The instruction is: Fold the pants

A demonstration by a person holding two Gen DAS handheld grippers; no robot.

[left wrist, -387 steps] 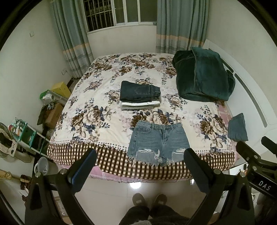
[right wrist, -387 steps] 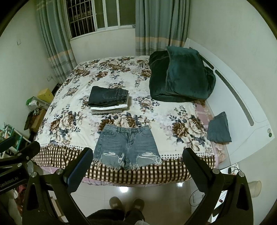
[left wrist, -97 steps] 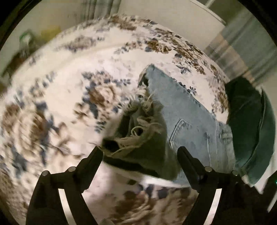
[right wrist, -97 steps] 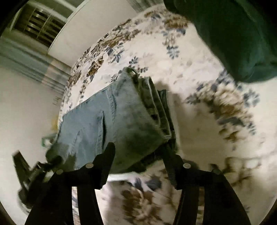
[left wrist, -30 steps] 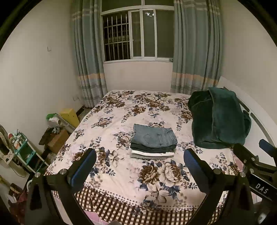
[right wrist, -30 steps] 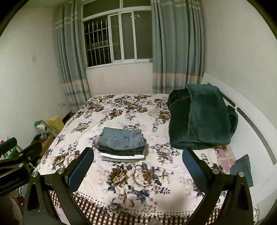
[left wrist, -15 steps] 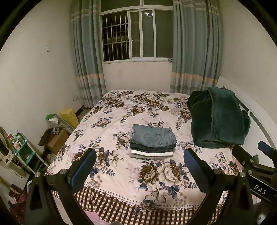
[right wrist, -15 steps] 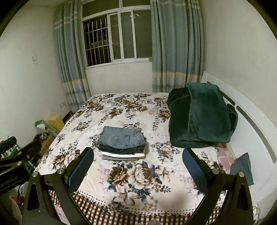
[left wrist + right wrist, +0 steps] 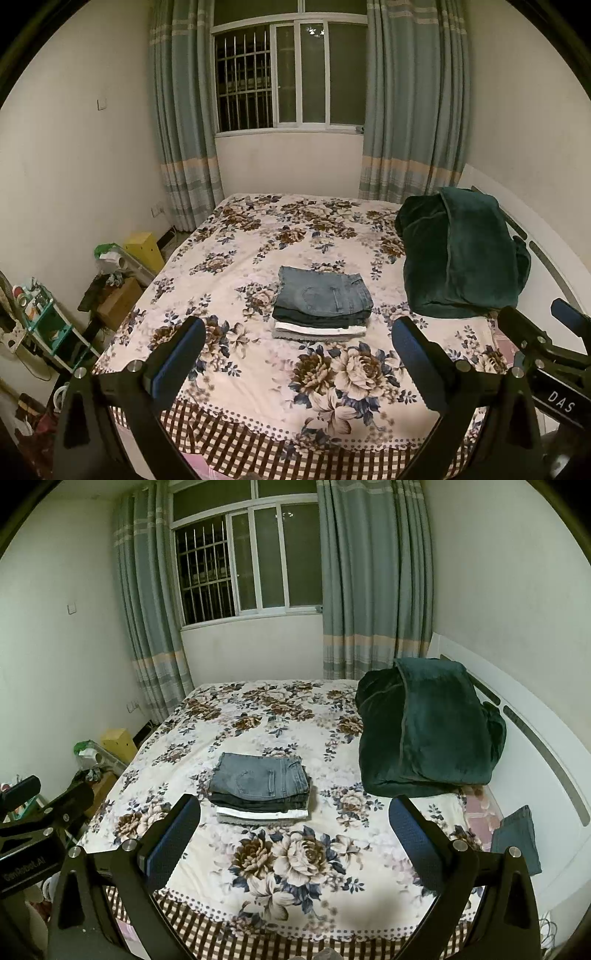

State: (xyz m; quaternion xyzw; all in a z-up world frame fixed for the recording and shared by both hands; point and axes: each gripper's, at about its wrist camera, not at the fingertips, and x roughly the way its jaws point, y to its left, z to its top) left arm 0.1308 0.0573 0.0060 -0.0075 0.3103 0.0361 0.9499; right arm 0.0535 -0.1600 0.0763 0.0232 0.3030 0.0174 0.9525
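The light blue denim shorts [image 9: 325,291] lie folded on top of a stack of folded clothes [image 9: 320,325] in the middle of the floral bed [image 9: 258,369]. The shorts also show in the right wrist view [image 9: 260,775]. My left gripper [image 9: 297,350] is open and empty, held back from the bed's near edge. My right gripper [image 9: 293,829] is open and empty, also back from the bed. Neither touches the stack.
A dark green blanket [image 9: 461,258] is heaped at the bed's right by the white headboard [image 9: 535,746]. A folded denim piece [image 9: 517,834] lies at the bed's right edge. Boxes and a shelf [image 9: 40,317] crowd the floor at left. Window and curtains are behind.
The shorts, once spread at the bed's near edge, went folded onto the stack. Over the last second both grippers stay open and drift slightly, with the view barely shifting.
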